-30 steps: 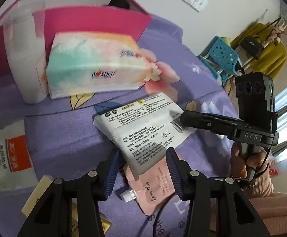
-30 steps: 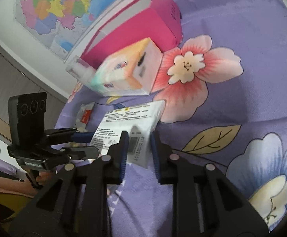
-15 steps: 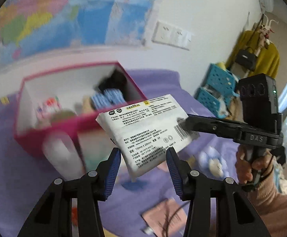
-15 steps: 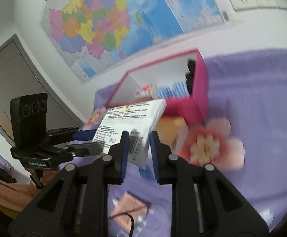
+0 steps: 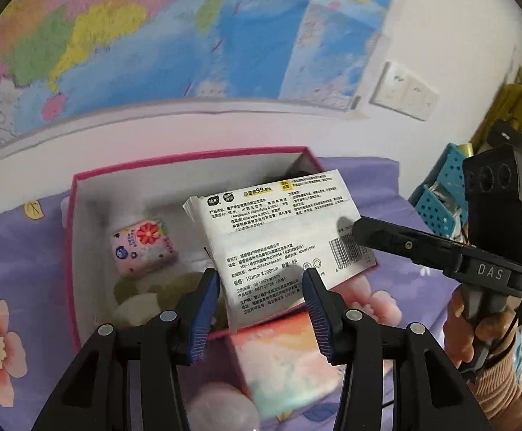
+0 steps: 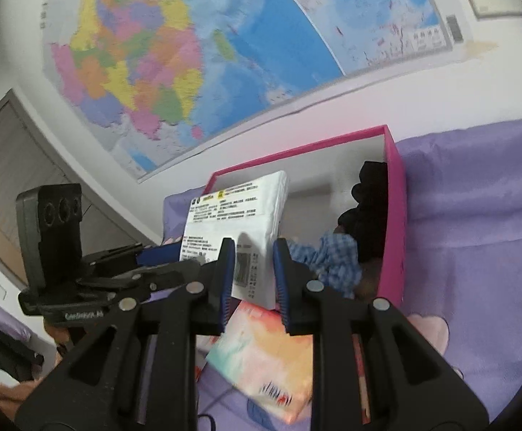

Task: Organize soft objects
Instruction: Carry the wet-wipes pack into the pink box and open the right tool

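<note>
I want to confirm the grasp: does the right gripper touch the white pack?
Touching. The right wrist view shows the right gripper closed on the white pack, with both pads against it.

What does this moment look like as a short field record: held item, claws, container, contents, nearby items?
held item: white flat plastic wipes packet with black print, held above the box
right claw: shut on the packet's barcode end
left claw: open, packet's lower edge between its fingers
container: pink open-top cardboard box
contents: small pink floral tissue pack, blue checked cloth, black fabric
nearby: pastel soft tissue pack on purple floral sheet
</note>
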Tool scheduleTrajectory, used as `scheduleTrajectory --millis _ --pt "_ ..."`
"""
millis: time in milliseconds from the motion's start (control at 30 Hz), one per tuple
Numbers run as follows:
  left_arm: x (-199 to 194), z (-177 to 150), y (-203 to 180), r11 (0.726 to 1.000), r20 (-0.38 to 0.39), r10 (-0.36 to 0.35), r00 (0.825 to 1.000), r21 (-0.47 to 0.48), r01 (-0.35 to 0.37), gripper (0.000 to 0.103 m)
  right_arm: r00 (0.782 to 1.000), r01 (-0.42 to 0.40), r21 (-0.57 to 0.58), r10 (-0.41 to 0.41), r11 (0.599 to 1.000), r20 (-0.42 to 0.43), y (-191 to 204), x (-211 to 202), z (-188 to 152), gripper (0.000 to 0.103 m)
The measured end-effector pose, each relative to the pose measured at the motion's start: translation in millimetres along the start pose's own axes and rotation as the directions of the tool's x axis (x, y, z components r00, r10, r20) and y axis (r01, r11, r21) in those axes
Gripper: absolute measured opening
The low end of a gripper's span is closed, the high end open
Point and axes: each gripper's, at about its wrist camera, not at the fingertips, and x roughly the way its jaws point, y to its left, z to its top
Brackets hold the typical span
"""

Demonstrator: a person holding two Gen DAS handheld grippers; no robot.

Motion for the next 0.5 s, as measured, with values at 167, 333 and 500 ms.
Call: scheduleTrajectory --millis 167,333,500 --pt "19 6 16 0.999 -0.047 0.023 0.999 -0.033 -0.024 0.048 0.999 0.040 0.043 -0.039 0.998 -0.031 -15 28 9 0.025" --pt "26 12 31 0.995 -0.053 0.027 0.998 -0.090 -0.032 0.050 0.996 0.088 0.069 -0.087 0.994 -0.018 -25 36 14 0.026" --pt "7 1 39 0.994 -0.006 0.015 1.000 -0.105 -0.016 0.050 0.996 0.090 0.058 -0.089 0.994 -0.015 -25 28 8 0.026"
